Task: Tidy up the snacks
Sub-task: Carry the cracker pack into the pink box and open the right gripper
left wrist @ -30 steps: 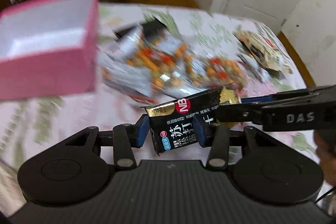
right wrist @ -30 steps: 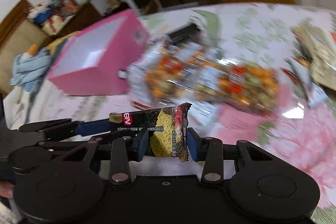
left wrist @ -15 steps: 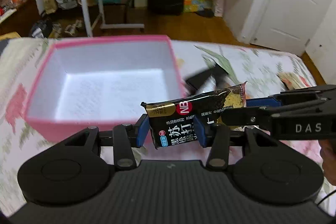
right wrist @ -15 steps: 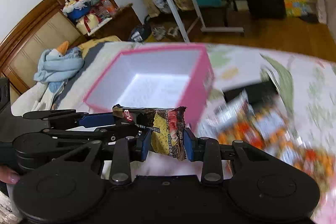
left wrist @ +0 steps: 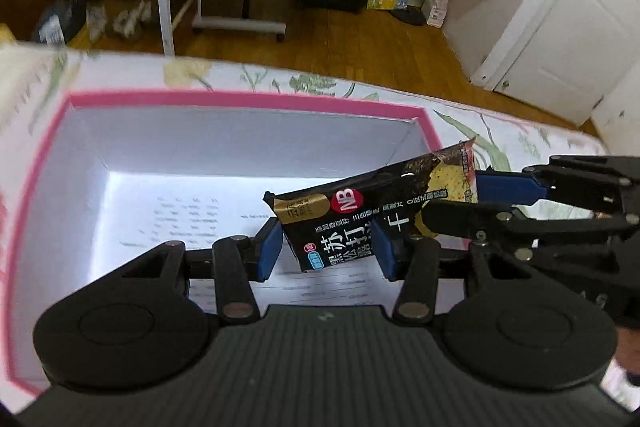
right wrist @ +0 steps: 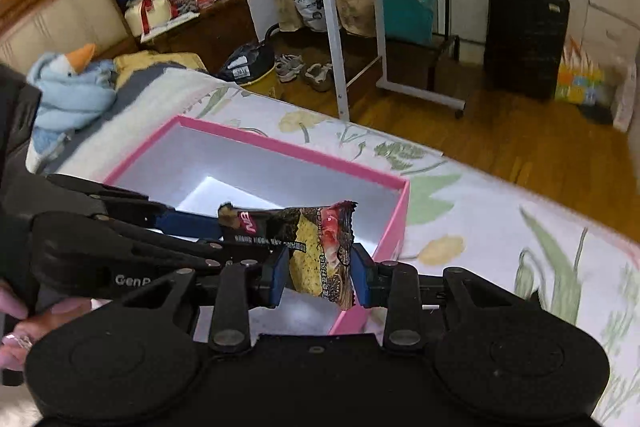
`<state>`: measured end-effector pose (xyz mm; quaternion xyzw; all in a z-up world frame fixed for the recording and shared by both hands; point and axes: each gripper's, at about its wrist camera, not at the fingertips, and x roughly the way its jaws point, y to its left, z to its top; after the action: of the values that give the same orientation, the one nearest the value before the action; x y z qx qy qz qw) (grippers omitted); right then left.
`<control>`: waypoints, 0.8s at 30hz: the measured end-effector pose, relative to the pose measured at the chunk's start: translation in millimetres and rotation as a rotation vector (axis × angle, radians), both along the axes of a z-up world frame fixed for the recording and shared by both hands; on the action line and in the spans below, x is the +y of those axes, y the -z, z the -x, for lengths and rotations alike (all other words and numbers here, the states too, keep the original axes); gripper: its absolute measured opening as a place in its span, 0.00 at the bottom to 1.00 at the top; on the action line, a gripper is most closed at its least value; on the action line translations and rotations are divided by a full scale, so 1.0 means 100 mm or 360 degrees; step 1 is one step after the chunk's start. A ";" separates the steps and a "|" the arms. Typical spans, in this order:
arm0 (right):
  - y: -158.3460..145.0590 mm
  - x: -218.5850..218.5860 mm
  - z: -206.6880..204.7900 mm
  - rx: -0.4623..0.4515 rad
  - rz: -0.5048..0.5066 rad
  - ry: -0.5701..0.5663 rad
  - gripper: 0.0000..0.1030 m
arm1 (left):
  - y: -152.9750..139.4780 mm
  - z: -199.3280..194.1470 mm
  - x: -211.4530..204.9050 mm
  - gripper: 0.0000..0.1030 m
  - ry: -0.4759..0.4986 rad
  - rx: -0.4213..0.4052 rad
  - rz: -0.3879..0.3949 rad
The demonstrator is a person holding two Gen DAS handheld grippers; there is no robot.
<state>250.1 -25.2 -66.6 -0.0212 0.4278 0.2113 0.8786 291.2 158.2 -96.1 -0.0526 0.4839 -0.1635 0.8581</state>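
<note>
A black soda-cracker packet (left wrist: 352, 215) hangs over the open pink box (left wrist: 248, 101), which sits on the floral bedspread (right wrist: 500, 227). The left tongs (left wrist: 326, 251) have one end of the packet between their blue pads; their jaws are opening, the left pad just clear of the wrapper. The right tongs (right wrist: 318, 273) are clamped on the packet's other end, narrowly parted around it, above the box's near right corner.

One black snack packet (left wrist: 348, 219) and one pink box (right wrist: 400, 211) on the bed. Two grippers are in view, the left gripper (left wrist: 326, 251) and the right gripper (right wrist: 320, 277). On the floor beyond, one black suitcase (right wrist: 524, 35) and what looks like two shoes (right wrist: 306, 69), though blurred.
</note>
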 end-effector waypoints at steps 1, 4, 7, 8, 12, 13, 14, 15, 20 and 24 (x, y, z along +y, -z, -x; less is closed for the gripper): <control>-0.01 0.01 -0.04 -0.0005 0.0013 -0.0006 0.39 | 0.03 -0.01 0.01 0.47 -0.0015 0.0014 0.0023; -0.01 0.02 -0.08 -0.0052 0.0030 -0.0048 0.39 | 0.11 -0.03 0.04 0.47 -0.0073 0.0012 0.0023; -0.02 0.04 -0.08 -0.0056 0.0027 -0.0087 0.42 | 0.15 -0.02 0.02 0.50 -0.0137 -0.0010 -0.0044; -0.05 0.03 -0.04 -0.0081 0.0028 -0.0087 0.44 | 0.14 0.00 0.04 0.50 -0.0150 -0.0008 -0.0039; -0.21 -0.10 0.21 -0.0164 0.0031 -0.0077 0.46 | 0.04 0.21 0.03 0.50 -0.0102 -0.0023 -0.0060; -0.25 -0.17 0.30 -0.0174 0.0019 -0.0079 0.46 | 0.00 0.28 0.01 0.50 -0.0083 -0.0036 -0.0081; -0.30 -0.28 0.42 -0.0181 0.0004 -0.0083 0.48 | -0.04 0.36 -0.01 0.50 -0.0064 -0.0048 -0.0104; -0.33 -0.35 0.49 -0.0185 0.0000 -0.0082 0.48 | -0.10 0.45 -0.05 0.50 -0.0034 -0.0053 -0.0124; -0.39 -0.83 1.02 -0.0260 0.0061 -0.0111 0.59 | -0.38 0.86 -0.25 0.50 0.0096 -0.0038 -0.0115; -0.34 -1.22 1.34 -0.0212 0.0085 -0.0083 0.61 | -0.53 1.15 -0.53 0.50 0.0191 -0.0074 -0.0113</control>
<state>116.3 -146.9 -32.6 -0.0696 0.3731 0.2206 0.8985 176.0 105.0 -43.3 0.0106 0.4716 -0.1986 0.8591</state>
